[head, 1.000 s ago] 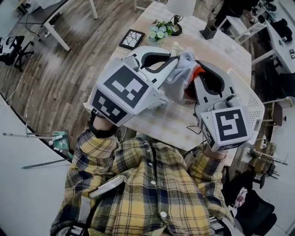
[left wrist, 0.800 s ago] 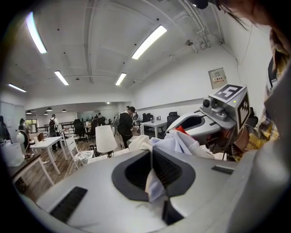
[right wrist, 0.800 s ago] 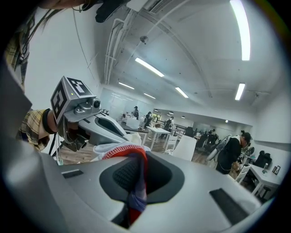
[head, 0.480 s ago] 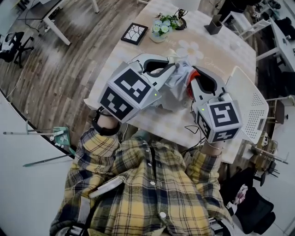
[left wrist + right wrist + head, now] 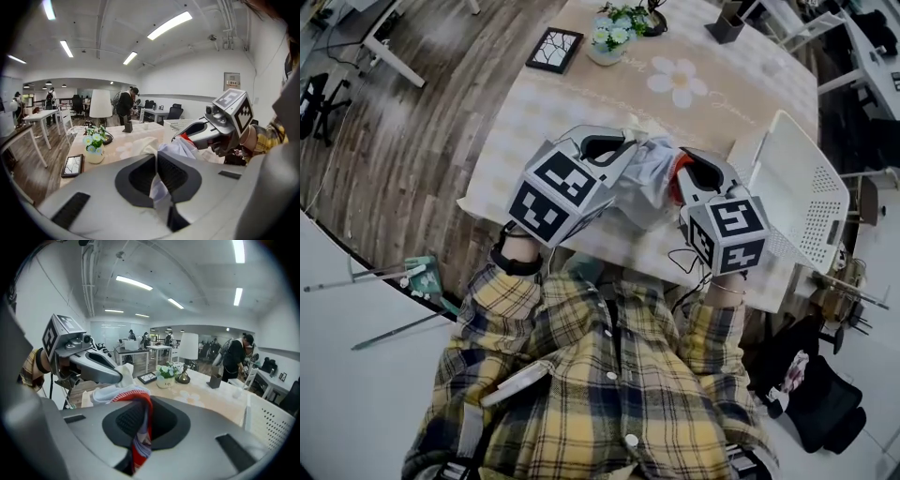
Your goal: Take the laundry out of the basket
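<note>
– Tongs first: how do they stand?
– Left tongs (image 5: 635, 147) and right tongs (image 5: 678, 178) each pinch the same pale, red-edged laundry (image 5: 645, 183), bunched between them.
– Where?
– Over the tabletop (image 5: 581, 94), outside the white basket (image 5: 806, 187).

The left claw (image 5: 630, 146) and right claw (image 5: 680, 165) sit side by side (tips close), each squeezed tight on the cloth (image 5: 647, 183).
</note>
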The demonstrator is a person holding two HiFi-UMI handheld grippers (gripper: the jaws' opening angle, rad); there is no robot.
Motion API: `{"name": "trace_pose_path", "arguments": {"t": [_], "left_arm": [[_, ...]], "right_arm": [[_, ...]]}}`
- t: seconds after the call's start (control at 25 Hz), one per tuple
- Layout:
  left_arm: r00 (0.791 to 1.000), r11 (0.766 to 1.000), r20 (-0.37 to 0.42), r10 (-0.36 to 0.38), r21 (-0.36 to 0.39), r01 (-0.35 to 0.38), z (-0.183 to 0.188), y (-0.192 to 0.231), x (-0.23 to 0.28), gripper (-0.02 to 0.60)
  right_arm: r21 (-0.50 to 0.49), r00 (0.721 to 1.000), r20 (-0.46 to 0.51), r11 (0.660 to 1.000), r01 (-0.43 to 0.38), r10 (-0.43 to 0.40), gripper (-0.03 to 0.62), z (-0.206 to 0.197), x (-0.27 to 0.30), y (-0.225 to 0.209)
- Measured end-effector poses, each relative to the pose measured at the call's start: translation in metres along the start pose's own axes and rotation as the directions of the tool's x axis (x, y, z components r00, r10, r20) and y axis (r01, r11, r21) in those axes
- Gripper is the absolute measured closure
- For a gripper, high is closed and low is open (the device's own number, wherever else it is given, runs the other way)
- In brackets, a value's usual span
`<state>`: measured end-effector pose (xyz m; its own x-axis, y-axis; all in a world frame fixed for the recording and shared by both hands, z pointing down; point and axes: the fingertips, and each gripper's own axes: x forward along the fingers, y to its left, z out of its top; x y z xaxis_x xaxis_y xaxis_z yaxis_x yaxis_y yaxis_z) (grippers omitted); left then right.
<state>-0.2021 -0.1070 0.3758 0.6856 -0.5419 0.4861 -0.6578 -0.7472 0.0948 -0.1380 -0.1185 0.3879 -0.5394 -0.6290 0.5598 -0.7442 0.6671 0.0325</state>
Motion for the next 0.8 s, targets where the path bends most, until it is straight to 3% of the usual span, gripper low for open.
{"name": "trace_pose_path", "arguments": {"t": [0.32, 0.48, 0.8], "left_arm": [[0.993, 0.997, -0.109, -0.052, -0.063, 0.046, -0.071, -0.015, 0.032, 0.541], [0.989, 0.991, -0.126, -0.083, -0.114, 0.069, -0.095, -0.021, 0.045, 0.540], [0.989, 0.988, -0.119, -0.085, -0.138, 0.068, -0.107, -0.028, 0.053, 0.529]], "right_arm": [[0.119, 0.992, -0.123, 0.992, 0.032, -0.017, 0.557, -0.083, 0.025, -0.002], [0.167, 0.984, -0.178, 0.985, 0.043, -0.013, 0.549, -0.119, 0.036, 0.000], [0.216, 0.979, -0.202, 0.975, 0.050, -0.005, 0.547, -0.140, 0.038, 0.002]]}}
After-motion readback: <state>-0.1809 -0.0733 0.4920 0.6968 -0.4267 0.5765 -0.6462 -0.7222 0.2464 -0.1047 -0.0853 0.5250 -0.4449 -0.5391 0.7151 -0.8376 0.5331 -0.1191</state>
